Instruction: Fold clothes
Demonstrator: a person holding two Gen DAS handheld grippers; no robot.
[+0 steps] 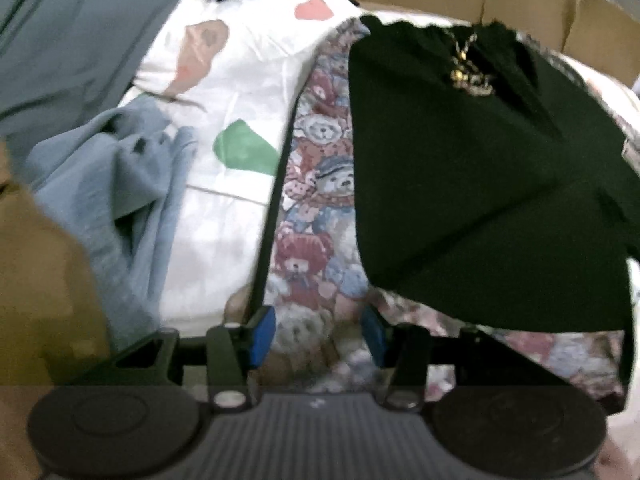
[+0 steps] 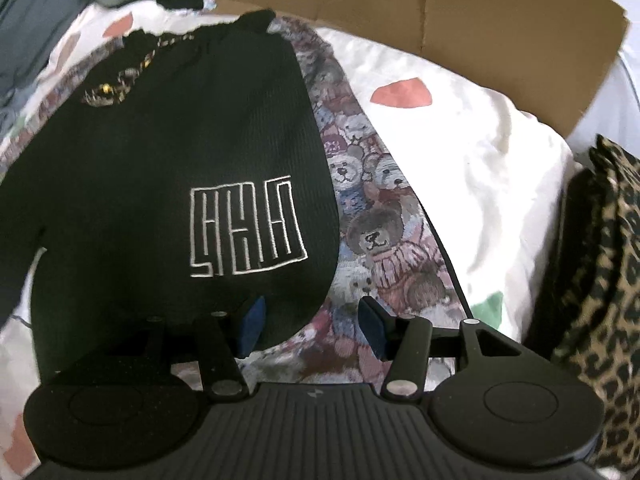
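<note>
- Nearest the lens, the left tool (image 1: pixel 318 338) hangs with its blue pads set moderately apart and nothing between them, over a teddy-bear-print tapestry cloth (image 1: pixel 316 216).
- The right tool (image 2: pixel 310 332) shows the same: jaws moderately wide, empty, one pad over the lower edge of the garment and the other over the bear cloth, neither pressing on fabric.
- Just beyond both tools lies the task's thing, a black ribbed knit sweater (image 2: pixel 168 152) with a white outlined block emblem (image 2: pixel 246 228) stitched on its front; it rests flat on the bear cloth, one side folded in on a diagonal in the left wrist view.
- The knit looks soft, limp and light; it will likely drape and sag when lifted, so a pinch on one layer at a hem corner or shoulder edge seems the surest hold, with both tools sharing the width.
- A small gold ornament (image 1: pixel 468 74) sits near the neckline, a spot to avoid snagging.
- Beside the bear cloth spreads a white bedcover with pink and green patches (image 1: pixel 224 208); a crumpled pale-blue garment (image 1: pixel 120 192) lies at its left edge.
- To the right stands a leopard-print fabric (image 2: pixel 604 280).
- Farthest back, brown cardboard boxes (image 2: pixel 420 4) line the bed.
</note>
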